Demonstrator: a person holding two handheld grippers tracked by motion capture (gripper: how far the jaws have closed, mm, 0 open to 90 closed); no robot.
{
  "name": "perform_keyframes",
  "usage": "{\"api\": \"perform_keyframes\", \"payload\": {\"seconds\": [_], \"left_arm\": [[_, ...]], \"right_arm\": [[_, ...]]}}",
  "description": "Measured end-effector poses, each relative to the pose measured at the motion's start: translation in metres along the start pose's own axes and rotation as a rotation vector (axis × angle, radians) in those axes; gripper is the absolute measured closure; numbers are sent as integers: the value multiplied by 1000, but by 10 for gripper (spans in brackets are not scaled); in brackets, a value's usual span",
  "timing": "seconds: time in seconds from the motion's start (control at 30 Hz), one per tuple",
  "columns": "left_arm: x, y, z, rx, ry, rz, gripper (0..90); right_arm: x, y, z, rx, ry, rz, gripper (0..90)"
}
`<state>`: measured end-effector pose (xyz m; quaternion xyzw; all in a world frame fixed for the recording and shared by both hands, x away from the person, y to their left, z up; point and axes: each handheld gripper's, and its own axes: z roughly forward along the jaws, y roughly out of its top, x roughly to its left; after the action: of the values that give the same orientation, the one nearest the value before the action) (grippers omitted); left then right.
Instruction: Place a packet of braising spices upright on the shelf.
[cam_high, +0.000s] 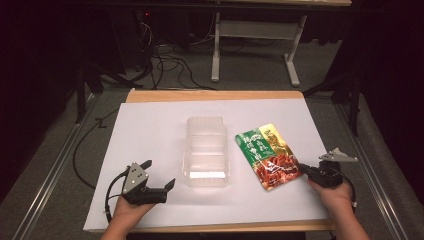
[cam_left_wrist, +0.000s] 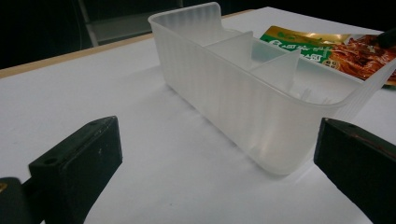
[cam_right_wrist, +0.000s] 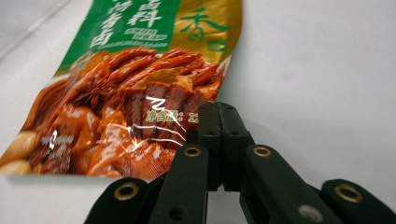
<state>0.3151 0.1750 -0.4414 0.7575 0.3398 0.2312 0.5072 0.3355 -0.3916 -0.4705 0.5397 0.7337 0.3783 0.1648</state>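
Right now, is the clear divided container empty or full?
Empty: the clear divided container shows bare compartments between its partitions, and the sauce packet lies outside it.

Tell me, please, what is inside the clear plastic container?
The clear plastic container shows thin dividers splitting it into compartments, with nothing visible in them. Its frosted near wall hides part of the floor.

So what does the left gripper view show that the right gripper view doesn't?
Left gripper view alone: the clear plastic container with its inner dividers, seen between the open left gripper pads. Right gripper view alone: the right gripper shut on the lower right edge of the food pouch, and the pouch's print up close. Both share: the pouch and the white table surface.
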Motion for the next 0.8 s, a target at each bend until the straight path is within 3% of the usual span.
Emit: {"api": "perform_keyframes", "payload": {"seconds": [0.27,0.47,0.57,0.7,0.8], "left_arm": [[0,1,-1,-12,-3,3,17],[-1,2,-1,-16,-3,1,17],[-1,2,-1,-19,-3,-1,17],[0,2,-1,-18,3,-4,17],[0,2,0,-15,9,-9,17]], "right_arm": [[23,-20,-16,38,20,-31,897],[43,-31,-27,67,25,-101,872],[49,-34,-31,73,38,-112,832],[48,-34,-36,55,21,-103,732],[43,-33,-36,30,-19,-93,695]]}}
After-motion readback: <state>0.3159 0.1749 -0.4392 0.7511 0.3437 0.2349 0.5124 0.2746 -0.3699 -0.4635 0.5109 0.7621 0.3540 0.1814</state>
